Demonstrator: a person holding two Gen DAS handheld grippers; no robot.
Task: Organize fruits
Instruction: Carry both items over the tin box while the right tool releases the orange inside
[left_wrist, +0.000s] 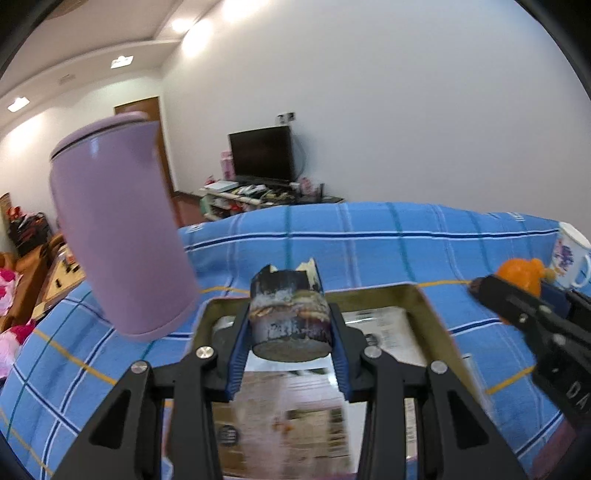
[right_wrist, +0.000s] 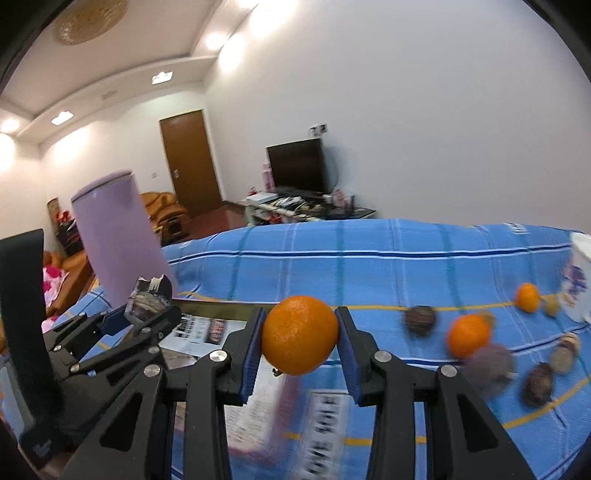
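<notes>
My left gripper (left_wrist: 290, 325) is shut on a small dark can with a torn printed label (left_wrist: 290, 317), held above a shallow gold tray (left_wrist: 430, 310) lined with printed paper. It also shows in the right wrist view (right_wrist: 149, 301). My right gripper (right_wrist: 300, 341) is shut on an orange (right_wrist: 300, 335), held above the tray's right edge. In the left wrist view the right gripper (left_wrist: 517, 295) holds that orange (left_wrist: 519, 275) at the right. More fruit lies on the blue cloth: two oranges (right_wrist: 468, 335) (right_wrist: 527, 296) and several dark and brown round fruits (right_wrist: 420, 319).
A tall lilac tumbler (left_wrist: 118, 229) stands left of the tray. A white flowered mug (left_wrist: 570, 254) stands at the far right. The blue checked cloth (right_wrist: 369, 258) covers the table. A TV (left_wrist: 262, 153) and cluttered stand are behind, by the wall.
</notes>
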